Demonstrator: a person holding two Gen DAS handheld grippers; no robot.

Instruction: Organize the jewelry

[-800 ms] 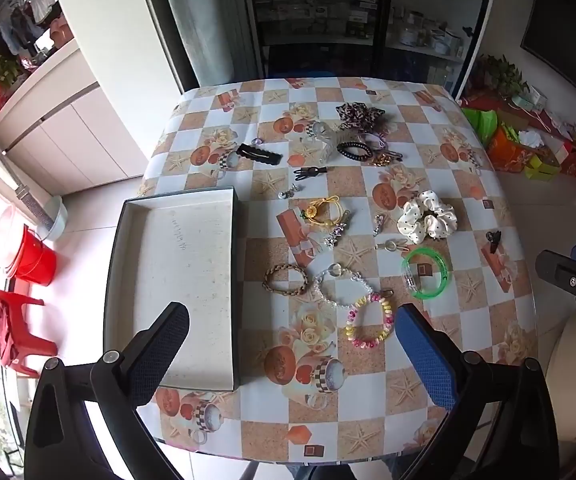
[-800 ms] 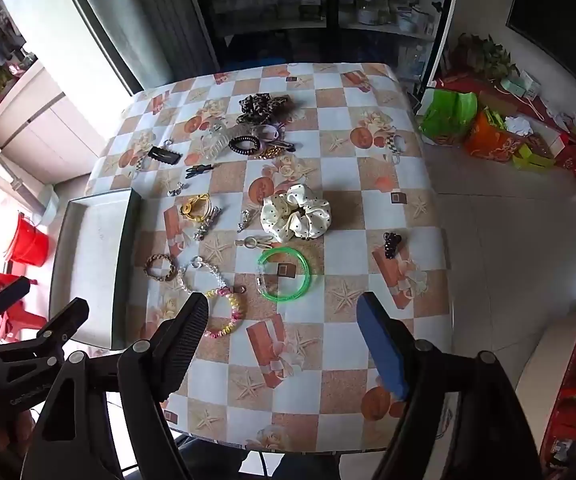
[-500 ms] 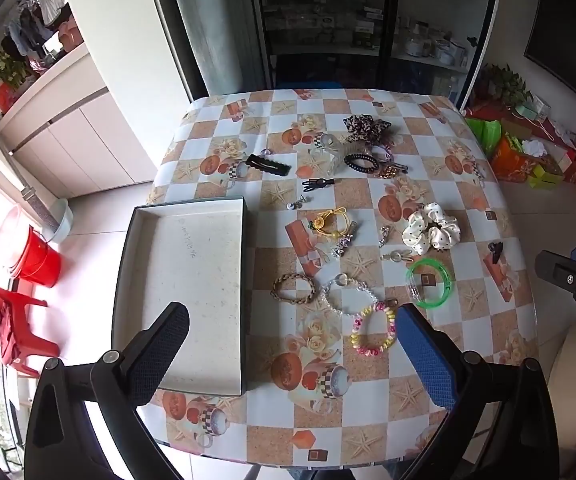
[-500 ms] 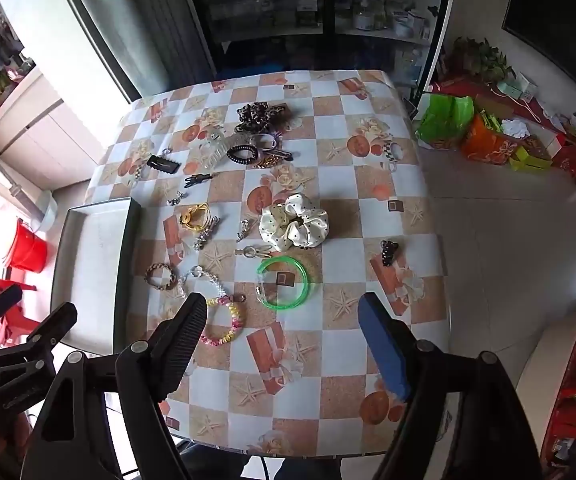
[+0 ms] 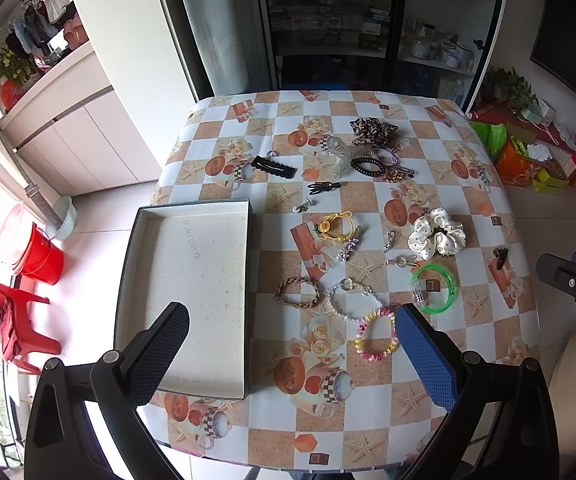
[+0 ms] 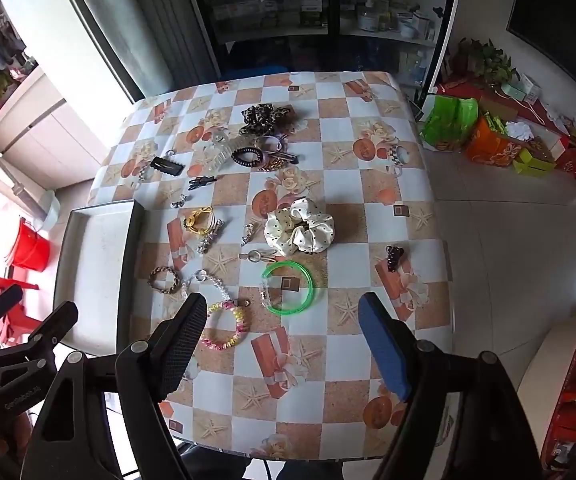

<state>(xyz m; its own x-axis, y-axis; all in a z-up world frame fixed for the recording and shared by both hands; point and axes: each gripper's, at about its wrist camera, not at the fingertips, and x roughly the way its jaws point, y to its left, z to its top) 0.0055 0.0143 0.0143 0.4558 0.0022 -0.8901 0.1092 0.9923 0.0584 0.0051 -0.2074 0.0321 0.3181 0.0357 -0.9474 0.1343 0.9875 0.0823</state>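
Note:
Jewelry and hair pieces lie scattered on a checkered tablecloth: a green bangle (image 5: 434, 289) (image 6: 287, 287), a pink and yellow bead bracelet (image 5: 376, 334) (image 6: 224, 324), a clear bead bracelet (image 5: 348, 298), a braided brown bracelet (image 5: 298, 291) (image 6: 164, 279), a cream dotted scrunchie (image 5: 437, 233) (image 6: 299, 227) and several clips. An empty shallow tray (image 5: 192, 300) (image 6: 92, 276) sits at the table's left. My left gripper (image 5: 288, 344) is open and empty, high above the table's near edge. My right gripper (image 6: 280, 334) is open and empty, high above the near edge too.
A leopard scrunchie (image 5: 372, 130), black coil tie (image 5: 368, 166) and black clip (image 5: 274, 167) lie farther back. A red bucket (image 5: 36, 256) and red stool (image 5: 12, 320) stand on the floor left. Bags and boxes (image 6: 488, 136) clutter the floor right. Glass shelving stands behind the table.
Both grippers have risen and pulled back a little, so the table looks smaller and farther away. Nothing on the table has moved.

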